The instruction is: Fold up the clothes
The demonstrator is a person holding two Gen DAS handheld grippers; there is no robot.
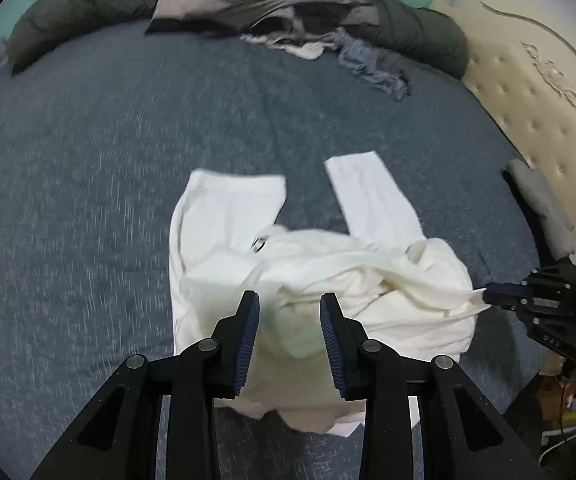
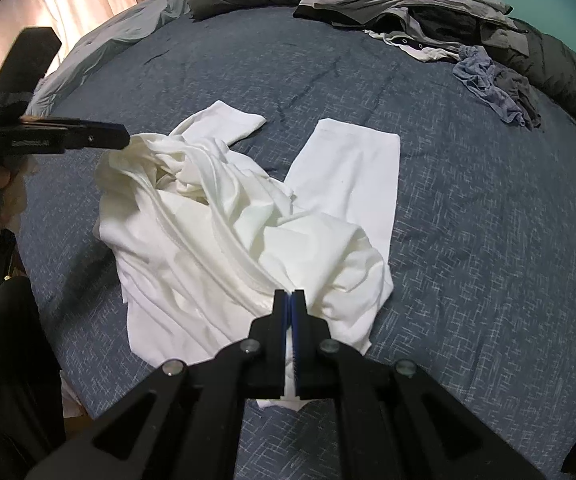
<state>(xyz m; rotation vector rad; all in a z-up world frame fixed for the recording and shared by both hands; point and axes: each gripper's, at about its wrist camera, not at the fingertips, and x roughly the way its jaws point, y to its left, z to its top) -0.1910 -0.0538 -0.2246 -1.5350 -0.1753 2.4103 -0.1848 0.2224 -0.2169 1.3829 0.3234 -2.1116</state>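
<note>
Covering most of both views, a dark blue bed cover with a pale speckled weave (image 2: 488,240) lies flat. Along its far edge runs a long dark grey padded quilt roll (image 1: 87,4), with a loose heap of grey and black clothes (image 2: 400,4) draped over it and a crumpled blue-grey cloth (image 2: 488,80) just in front. A cream tufted headboard (image 1: 536,92) stands to one side in the left wrist view.

Near the middle of the cover lies a white long-legged cotton garment (image 2: 223,232), its two legs spread apart toward the quilt and its upper part bunched in folds.

The right gripper (image 2: 291,300) has its jaws pressed together on the near edge of the white garment, cloth showing between the blue pads. The left gripper (image 1: 290,304) hangs over the other side of the bunched fabric with its jaws partly apart; in its own view nothing seems pinched, though from the right wrist view its tip meets the cloth and contact cannot be ruled out.
</note>
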